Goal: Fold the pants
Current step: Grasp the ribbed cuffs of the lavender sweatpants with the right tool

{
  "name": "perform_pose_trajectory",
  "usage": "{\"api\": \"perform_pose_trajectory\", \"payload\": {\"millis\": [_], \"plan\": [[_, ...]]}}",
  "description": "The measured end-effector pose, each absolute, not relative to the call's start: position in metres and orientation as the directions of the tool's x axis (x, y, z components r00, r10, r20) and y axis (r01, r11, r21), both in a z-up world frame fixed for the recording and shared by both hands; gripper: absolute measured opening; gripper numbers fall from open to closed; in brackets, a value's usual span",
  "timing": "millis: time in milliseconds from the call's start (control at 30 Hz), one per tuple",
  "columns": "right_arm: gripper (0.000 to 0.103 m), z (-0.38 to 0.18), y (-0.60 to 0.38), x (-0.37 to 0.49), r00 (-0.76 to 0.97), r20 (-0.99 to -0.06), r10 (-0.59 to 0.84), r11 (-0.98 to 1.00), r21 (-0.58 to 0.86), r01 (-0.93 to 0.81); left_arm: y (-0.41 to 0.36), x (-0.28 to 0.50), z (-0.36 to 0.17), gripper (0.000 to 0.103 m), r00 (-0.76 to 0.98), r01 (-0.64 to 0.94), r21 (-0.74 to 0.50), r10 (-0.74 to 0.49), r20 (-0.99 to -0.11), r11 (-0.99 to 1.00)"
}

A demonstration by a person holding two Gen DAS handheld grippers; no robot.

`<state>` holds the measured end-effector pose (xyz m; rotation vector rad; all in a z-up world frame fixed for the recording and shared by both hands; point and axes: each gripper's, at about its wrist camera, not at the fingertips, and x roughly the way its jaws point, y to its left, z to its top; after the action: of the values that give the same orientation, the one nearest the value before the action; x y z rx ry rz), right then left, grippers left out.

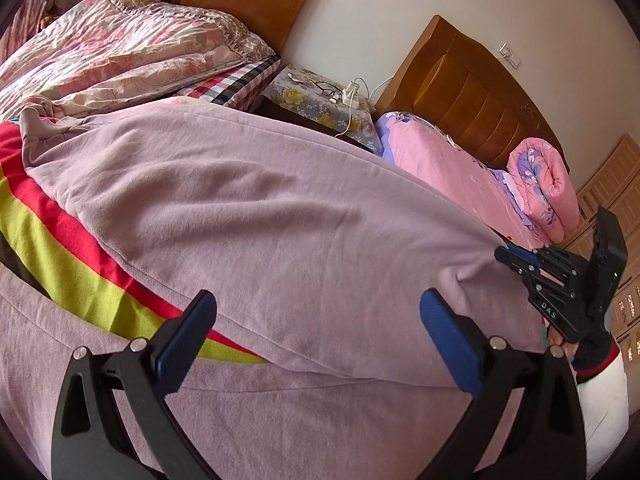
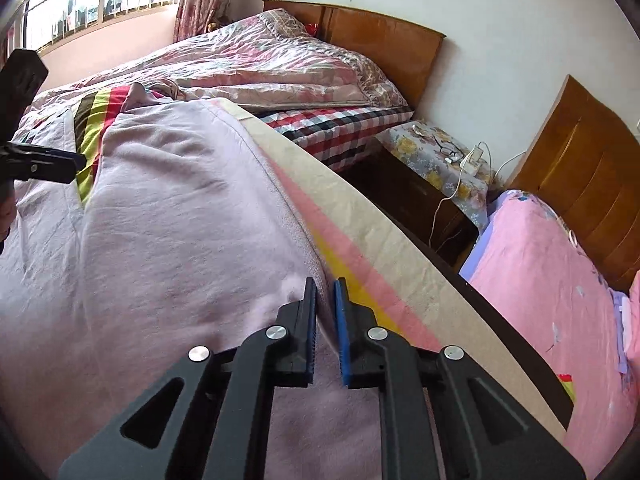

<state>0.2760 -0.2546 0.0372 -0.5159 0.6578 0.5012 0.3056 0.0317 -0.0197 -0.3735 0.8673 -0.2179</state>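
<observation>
The lilac pants [image 1: 260, 216] lie spread over a striped red, yellow and black blanket [image 1: 68, 264] on the bed. My left gripper [image 1: 318, 304] is open just above the pants near their middle, with nothing between its blue pads. My right gripper [image 1: 505, 255] shows at the right of the left wrist view, pinching the pants' right edge. In the right wrist view the right gripper [image 2: 325, 286] is shut on the edge of the pants [image 2: 160, 216]. The left gripper [image 2: 60, 164] shows at the far left there.
A rumpled floral quilt [image 1: 120, 44] and wooden headboard [image 1: 248, 0] lie beyond the pants. A nightstand [image 1: 320, 100] with glasses and a charger stands between the beds. A second bed with pink bedding [image 1: 460, 168] is to the right. A window [image 2: 100, 4] is at the far left.
</observation>
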Motion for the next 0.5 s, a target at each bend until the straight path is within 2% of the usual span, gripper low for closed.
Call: {"api": "perform_pose_trajectory", "payload": {"millis": [100,200,300,333,400,433,500], "plan": [[0.012,0.044,-0.223,0.169,0.746,-0.616,0.252,0.735,-0.38,-0.562,0.051,0.282,-0.006,0.101,0.664,0.025,-0.427,-0.335,-0.669,0.904],[0.013,0.02,-0.206,0.096,0.704,-0.666,0.246,0.796,-0.276,-0.539,0.068,0.254,-0.009,0.101,0.665,0.018,-0.429,-0.331,-0.669,0.903],[0.016,-0.009,-0.214,0.067,0.648,-0.727,0.225,0.89,-0.117,-0.441,0.08,0.234,-0.027,0.101,0.629,0.003,-0.436,-0.341,-0.699,0.9],[0.021,-0.013,-0.224,0.059,0.626,-0.74,0.245,0.921,-0.025,-0.389,0.082,0.229,-0.032,0.101,0.617,-0.008,-0.437,-0.34,-0.71,0.899],[0.059,-0.012,-0.25,0.043,0.634,-0.721,0.28,0.955,0.143,-0.258,0.086,0.22,-0.04,0.101,0.594,-0.011,-0.443,-0.351,-0.724,0.896],[0.063,-0.01,-0.265,0.029,0.663,-0.694,0.281,0.96,0.215,-0.182,0.087,0.216,-0.042,0.101,0.589,-0.002,-0.447,-0.36,-0.724,0.895],[0.062,-0.011,-0.302,0.013,0.703,-0.673,0.23,0.945,0.326,0.002,0.088,0.208,-0.043,0.101,0.588,0.014,-0.444,-0.366,-0.721,0.896]]}}
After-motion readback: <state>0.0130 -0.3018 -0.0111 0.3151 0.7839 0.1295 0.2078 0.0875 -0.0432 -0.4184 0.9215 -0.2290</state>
